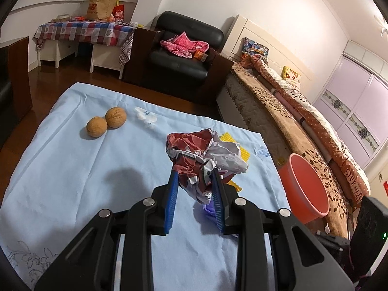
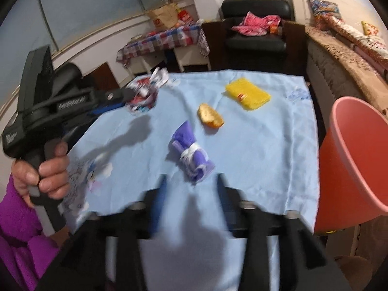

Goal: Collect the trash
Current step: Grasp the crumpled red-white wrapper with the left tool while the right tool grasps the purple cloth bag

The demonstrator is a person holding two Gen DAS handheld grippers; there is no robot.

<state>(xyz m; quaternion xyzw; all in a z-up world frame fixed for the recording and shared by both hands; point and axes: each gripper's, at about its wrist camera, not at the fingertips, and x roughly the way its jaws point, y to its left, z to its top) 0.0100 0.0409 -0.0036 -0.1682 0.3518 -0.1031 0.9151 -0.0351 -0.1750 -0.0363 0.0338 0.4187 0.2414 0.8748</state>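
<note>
At centre of left wrist view, my left gripper [image 1: 195,189] clamps crumpled wrapper [image 1: 198,155]; my right gripper [image 2: 191,194] spread, empty, purple bundle [image 2: 191,155] just ahead, pink bin [image 2: 359,160] at right.

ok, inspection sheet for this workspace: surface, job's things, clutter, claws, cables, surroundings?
Surface: blue cloth, wrinkled.
Job's things: crumpled wrapper in left claw; purple bundle, orange peel and yellow sponge on cloth; pink bucket at the cloth's right edge.
Clutter: two walnuts.
Claws: left claw shut on wrapper; right claw open, empty.
Cables: nothing seen.
Surroundings: black armchair, bed.
</note>
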